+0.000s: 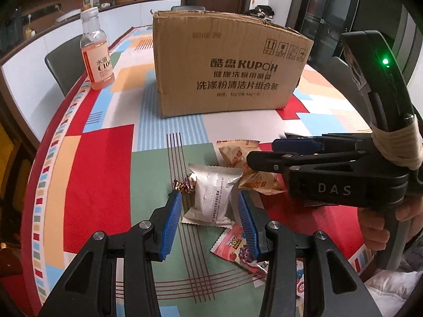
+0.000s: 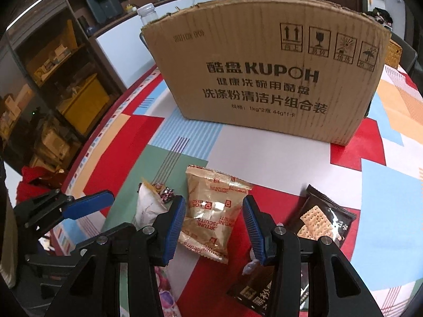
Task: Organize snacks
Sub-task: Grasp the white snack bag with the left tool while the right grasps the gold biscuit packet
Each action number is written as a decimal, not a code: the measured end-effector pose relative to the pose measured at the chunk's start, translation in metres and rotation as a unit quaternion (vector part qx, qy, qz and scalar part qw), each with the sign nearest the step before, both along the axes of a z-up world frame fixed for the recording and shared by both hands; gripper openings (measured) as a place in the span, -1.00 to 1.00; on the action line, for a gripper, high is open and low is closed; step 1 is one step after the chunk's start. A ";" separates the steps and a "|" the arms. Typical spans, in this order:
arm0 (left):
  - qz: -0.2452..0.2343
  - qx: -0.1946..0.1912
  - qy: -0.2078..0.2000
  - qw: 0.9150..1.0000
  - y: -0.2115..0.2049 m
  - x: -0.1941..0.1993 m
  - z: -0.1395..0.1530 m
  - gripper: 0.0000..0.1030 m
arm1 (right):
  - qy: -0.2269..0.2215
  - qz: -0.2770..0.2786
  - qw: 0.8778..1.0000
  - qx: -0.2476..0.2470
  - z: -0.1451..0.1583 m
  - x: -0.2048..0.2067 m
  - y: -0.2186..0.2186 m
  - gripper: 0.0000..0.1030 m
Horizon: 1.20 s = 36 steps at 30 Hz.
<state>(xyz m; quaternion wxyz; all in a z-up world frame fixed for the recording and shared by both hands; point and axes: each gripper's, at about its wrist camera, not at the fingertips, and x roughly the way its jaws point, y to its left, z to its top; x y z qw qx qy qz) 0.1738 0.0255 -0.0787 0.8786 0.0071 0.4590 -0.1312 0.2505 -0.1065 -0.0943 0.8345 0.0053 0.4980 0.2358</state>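
The left claw (image 1: 210,206) stands wide astride the silver packet (image 1: 208,198), pads clear of its edges. The right claw (image 2: 212,214) gapes around the gold biscuit packet (image 2: 211,211). Open bench (image 2: 290,163) lies ahead before the cardboard box (image 2: 264,79).

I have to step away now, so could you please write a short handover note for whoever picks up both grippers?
Left gripper: open, jaws either side of the silver packet, not pressing it.
Right gripper: open, straddling the gold biscuit packet, no grip yet.
Also on the table: a small wrapped candy, a Toy Story packet, a dark cracker packet.
The cardboard box stands behind the snacks; its inside is hidden.
Done: nothing visibly boxed. Left: probably grip each snack and put it in the box.
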 end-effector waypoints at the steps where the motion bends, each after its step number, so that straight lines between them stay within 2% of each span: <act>1: 0.000 -0.001 0.001 1.000 0.000 0.001 -0.001 -0.16 | 0.003 -0.001 1.000 -0.001 -0.002 0.001 0.000 -0.10; 10: -0.004 -0.016 0.019 1.000 -0.001 0.008 -0.014 -0.18 | 0.009 0.005 1.000 0.001 -0.010 0.004 0.001 -0.10; 16: 0.000 -0.026 0.031 0.999 0.000 0.014 -0.023 -0.37 | 0.024 0.010 1.000 0.008 -0.016 0.007 0.003 -0.10; 29: 0.000 -0.045 0.032 0.998 0.002 0.018 -0.029 -0.45 | 0.024 0.018 1.000 -0.009 -0.020 0.005 0.007 -0.11; 33: 0.004 -0.046 0.026 0.999 0.002 0.015 -0.025 -0.46 | 0.019 0.022 1.000 -0.008 -0.019 0.003 0.008 -0.25; 36: 0.009 -0.047 0.015 0.999 0.003 0.013 -0.017 -0.46 | 0.015 0.022 1.000 -0.008 -0.018 0.002 0.008 -0.29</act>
